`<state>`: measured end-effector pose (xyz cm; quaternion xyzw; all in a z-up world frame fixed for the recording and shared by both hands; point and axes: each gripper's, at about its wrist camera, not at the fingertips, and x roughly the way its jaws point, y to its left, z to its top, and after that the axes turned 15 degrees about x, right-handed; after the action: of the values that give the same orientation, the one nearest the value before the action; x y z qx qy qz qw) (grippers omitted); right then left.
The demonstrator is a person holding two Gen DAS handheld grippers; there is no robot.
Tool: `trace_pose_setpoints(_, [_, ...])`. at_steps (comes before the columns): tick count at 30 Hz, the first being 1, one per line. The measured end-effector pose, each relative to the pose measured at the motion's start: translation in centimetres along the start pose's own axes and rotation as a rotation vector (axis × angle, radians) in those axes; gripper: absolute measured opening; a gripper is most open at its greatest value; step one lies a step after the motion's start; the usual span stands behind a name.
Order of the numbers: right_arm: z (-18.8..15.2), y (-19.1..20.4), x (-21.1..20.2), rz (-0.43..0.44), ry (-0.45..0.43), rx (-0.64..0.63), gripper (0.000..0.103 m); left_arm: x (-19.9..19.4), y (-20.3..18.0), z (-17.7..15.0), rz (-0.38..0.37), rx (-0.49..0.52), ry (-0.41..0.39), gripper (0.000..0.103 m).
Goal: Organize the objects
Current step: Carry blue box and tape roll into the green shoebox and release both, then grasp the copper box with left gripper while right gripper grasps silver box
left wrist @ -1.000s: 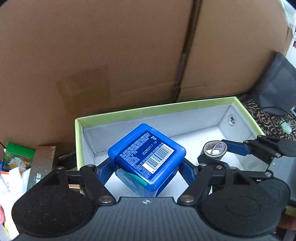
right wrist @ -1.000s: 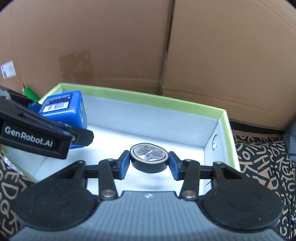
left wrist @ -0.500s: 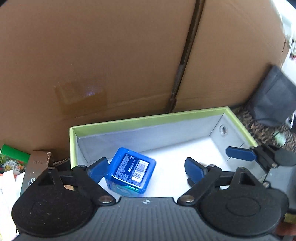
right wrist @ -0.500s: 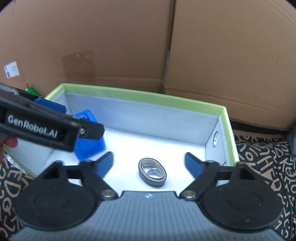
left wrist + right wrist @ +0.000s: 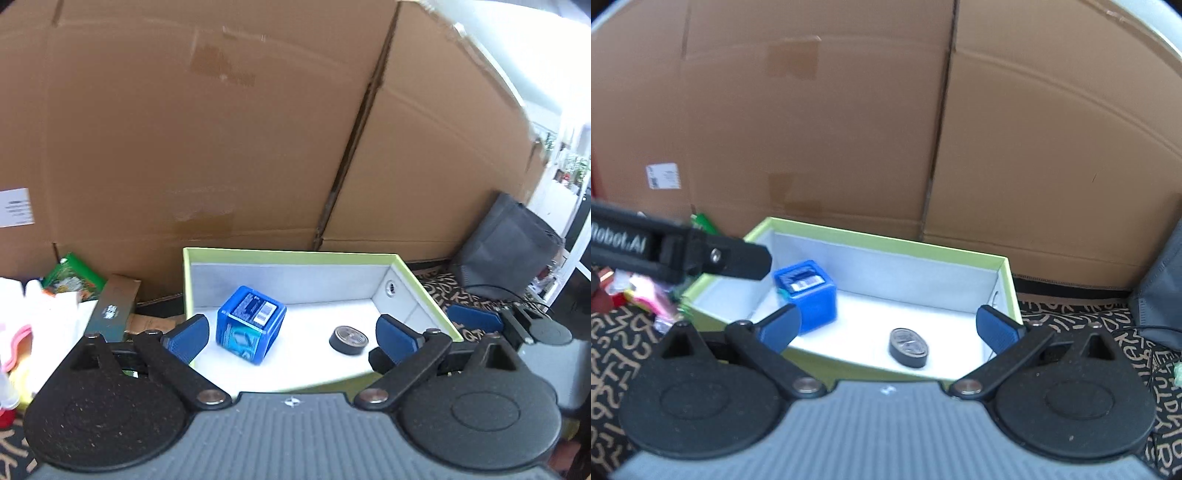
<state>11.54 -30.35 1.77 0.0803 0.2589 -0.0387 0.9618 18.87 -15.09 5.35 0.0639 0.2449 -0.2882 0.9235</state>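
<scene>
Both grippers have backed away from the box (image 5: 295,256), fingers just spread and empty; blue cube (image 5: 251,325) and tape roll (image 5: 908,347), lying flat, sit apart beyond the left gripper (image 5: 291,336) and right gripper (image 5: 890,328).

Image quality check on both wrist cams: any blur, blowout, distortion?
Left wrist: sharp on the blue box and tape roll, window area at right blown out, fisheye bends the cardboard. Right wrist: soft motion blur throughout, left gripper's lettering smeared, light even.

Home corner: patterned rug (image 5: 1067,314), cardboard boxes (image 5: 184,129).
</scene>
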Motion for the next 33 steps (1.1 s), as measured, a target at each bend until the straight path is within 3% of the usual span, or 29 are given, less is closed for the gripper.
trace_pose_setpoints(6, [-1.5, 0.9, -1.6, 0.078, -0.029, 0.049, 0.103, -5.0, 1.1, -3.2, 0.028, -0.017, -0.036, 0.100])
trace_pose_setpoints(11, [-3.5, 3.4, -2.3, 0.132, -0.013, 0.033, 0.103, -9.0, 3.1, -6.6, 0.160, -0.028, -0.050, 0.100])
trace_pose_setpoints(17, [-6.7, 7.3, -1.7, 0.231, 0.061, 0.021, 0.103, -11.8, 7.9, -10.5, 0.321, -0.070, 0.032, 0.100])
trace_pose_setpoints(23, [-7.9, 11.6, 0.0, 0.292, 0.132, -0.006, 0.103, -12.0, 13.3, -13.8, 0.441, -0.099, 0.107, 0.099])
trace_pose_setpoints(27, [-7.5, 14.1, 1.2, 0.307, 0.146, -0.006, 0.103, -11.4, 16.2, -14.3, 0.451, -0.139, 0.124, 0.097])
trace_pose_setpoints(30, [-6.7, 15.5, 2.3, 0.307, 0.125, 0.007, 0.103, -10.6, 17.8, -14.4, 0.447, -0.140, 0.146, 0.086])
trace_pose_setpoints(33, [-6.0, 17.2, 3.9, 0.239, 0.072, -0.024, 0.097, -10.0, 19.1, -14.6, 0.410, -0.163, 0.168, 0.075])
